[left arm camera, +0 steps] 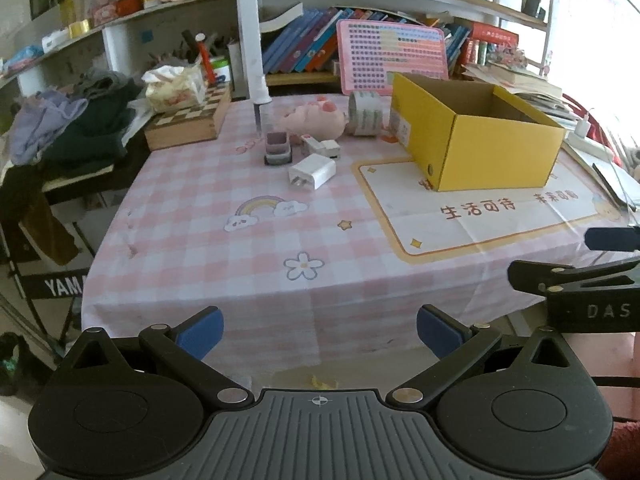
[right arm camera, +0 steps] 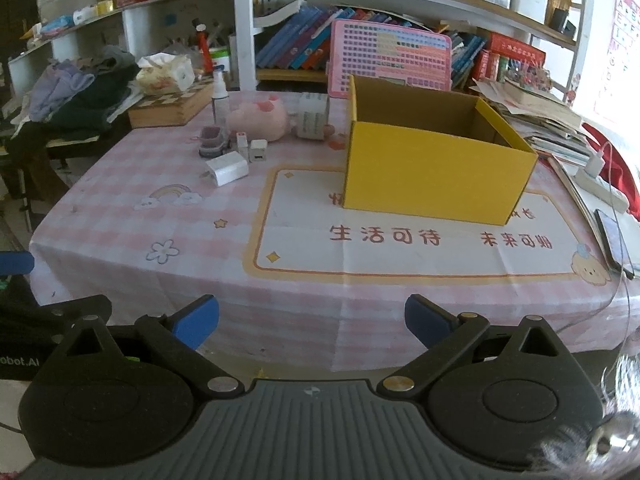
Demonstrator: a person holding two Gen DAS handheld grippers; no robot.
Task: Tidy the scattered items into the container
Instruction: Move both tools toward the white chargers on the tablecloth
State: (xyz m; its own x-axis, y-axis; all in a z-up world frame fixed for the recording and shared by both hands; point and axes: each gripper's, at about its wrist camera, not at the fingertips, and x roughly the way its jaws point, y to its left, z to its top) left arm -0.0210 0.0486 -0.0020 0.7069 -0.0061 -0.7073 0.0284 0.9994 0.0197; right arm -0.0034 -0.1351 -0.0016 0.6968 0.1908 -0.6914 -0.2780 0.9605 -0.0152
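Note:
An open yellow cardboard box (left arm camera: 492, 152) (right arm camera: 432, 172) stands on the pink checked tablecloth (left arm camera: 248, 248) (right arm camera: 132, 232). Left of it lie scattered items: a white charger plug (left arm camera: 313, 171) (right arm camera: 226, 168), two small white adapters (left arm camera: 322, 146) (right arm camera: 251, 148), a small purple-grey tub (left arm camera: 277, 148) (right arm camera: 212, 142), a pink plush pig (left arm camera: 316, 118) (right arm camera: 259, 120), a tape roll (left arm camera: 364, 113) (right arm camera: 314, 116) and a clear spray bottle (right arm camera: 219, 96). My left gripper (left arm camera: 320, 330) hangs open before the table's front edge, holding nothing. My right gripper (right arm camera: 312, 320) is likewise open and empty.
A wooden chessboard box (left arm camera: 188, 120) (right arm camera: 172, 108) with a tissue pack sits at the back left beside piled clothes (left arm camera: 76, 120). A pink chart board (left arm camera: 394, 58) and books stand behind the box. A phone (right arm camera: 614, 240) and cable lie at the right edge.

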